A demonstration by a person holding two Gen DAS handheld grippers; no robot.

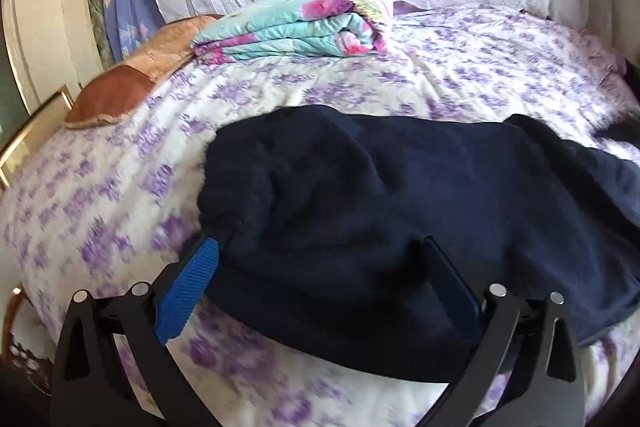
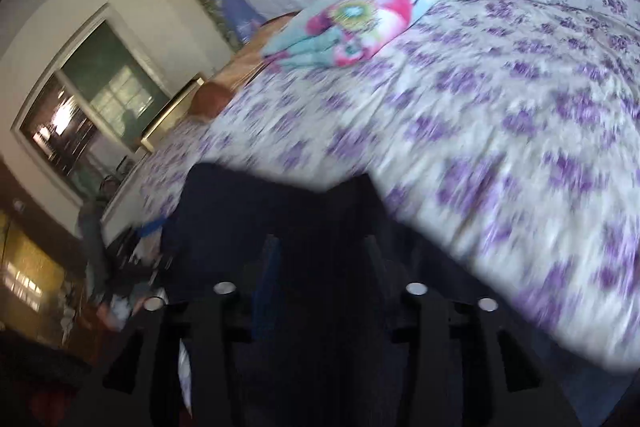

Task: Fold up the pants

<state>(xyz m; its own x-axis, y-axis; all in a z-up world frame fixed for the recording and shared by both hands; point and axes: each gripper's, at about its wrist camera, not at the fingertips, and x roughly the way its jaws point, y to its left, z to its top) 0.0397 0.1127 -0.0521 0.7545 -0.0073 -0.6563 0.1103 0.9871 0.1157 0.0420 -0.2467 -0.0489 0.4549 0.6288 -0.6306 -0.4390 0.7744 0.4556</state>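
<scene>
Pants, dark navy, lay on the bed near its front edge, long axis running left to right across the left wrist view, bunched end at left. Folded floral quilt sat well behind them, near a brown pillow; nothing lay between. Left hand-held gripper: fingers spread wide, straddling the near edge of the cloth, not pinching. Right hand-held gripper: view blurred, jaws apart over dark cloth; grip cannot be told.
</scene>
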